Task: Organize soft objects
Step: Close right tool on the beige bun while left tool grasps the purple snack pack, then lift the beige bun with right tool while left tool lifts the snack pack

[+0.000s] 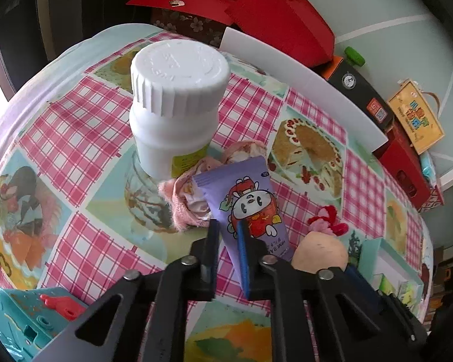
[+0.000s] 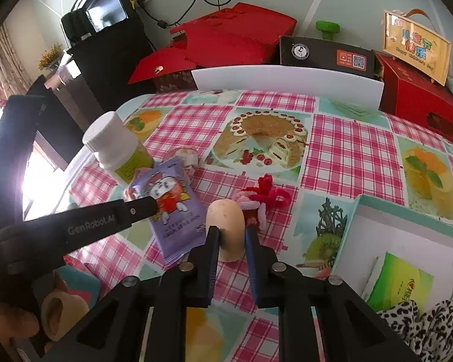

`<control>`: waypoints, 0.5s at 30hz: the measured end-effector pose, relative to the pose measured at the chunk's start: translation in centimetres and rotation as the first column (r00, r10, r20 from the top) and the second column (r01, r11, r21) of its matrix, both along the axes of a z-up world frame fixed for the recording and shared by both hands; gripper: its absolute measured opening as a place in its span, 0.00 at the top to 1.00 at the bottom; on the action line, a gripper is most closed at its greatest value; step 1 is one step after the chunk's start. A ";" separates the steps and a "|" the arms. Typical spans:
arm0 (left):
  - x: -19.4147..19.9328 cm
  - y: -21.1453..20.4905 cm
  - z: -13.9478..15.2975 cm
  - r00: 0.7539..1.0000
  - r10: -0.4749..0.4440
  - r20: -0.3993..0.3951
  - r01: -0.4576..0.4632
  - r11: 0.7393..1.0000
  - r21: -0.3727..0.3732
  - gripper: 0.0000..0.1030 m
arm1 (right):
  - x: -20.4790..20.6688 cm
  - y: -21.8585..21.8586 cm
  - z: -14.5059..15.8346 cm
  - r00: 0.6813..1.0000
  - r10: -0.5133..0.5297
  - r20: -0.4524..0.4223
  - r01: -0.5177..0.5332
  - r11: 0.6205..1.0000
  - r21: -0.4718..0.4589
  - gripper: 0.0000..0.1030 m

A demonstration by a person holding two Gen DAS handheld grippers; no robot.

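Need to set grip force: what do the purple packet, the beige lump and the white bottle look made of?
Purple packet: thin printed plastic film, slightly glossy, crimped top edge; likely crushable.
Beige lump: matte, rounded, faintly speckled; looks like soft foam, though the frames cannot confirm that it gives.
White bottle: rigid opaque plastic, smooth body, ribbed screw cap; not soft.

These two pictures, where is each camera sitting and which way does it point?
Left wrist: rides the left gripper, looking along its fingers at the purple packet they pinch and the white bottle.
Right wrist: rides the right gripper, facing the beige soft piece between its fingers; the left gripper crosses in.
Shared: packet, bottle, beige piece, red-pink bow, checked tablecloth.
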State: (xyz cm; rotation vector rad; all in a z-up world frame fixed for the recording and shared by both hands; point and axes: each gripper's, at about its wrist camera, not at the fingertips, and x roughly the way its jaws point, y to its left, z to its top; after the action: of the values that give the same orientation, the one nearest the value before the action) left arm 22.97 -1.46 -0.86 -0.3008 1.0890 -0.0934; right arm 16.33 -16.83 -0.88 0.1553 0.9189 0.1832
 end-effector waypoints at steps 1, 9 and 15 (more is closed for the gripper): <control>0.0 0.0 0.1 1.000 -0.004 0.002 0.004 1.000 -0.004 0.92 | -0.1 0.0 0.0 1.000 -0.001 0.002 0.001 1.000 0.005 0.82; -0.3 -0.4 0.3 0.999 -0.050 0.011 0.051 0.995 -0.085 0.93 | -0.4 0.1 -0.3 1.000 0.008 -0.004 -0.008 1.000 0.020 0.83; -0.2 0.0 -0.1 1.000 -0.028 -0.004 0.027 0.996 -0.090 0.93 | -0.4 0.2 -0.7 1.000 0.010 -0.009 -0.010 1.000 0.028 0.83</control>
State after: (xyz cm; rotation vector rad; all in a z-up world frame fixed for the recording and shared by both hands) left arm 22.78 -1.45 -0.93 -0.3666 1.0964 -0.1664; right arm 15.92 -16.65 -1.56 0.1777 0.9264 0.2049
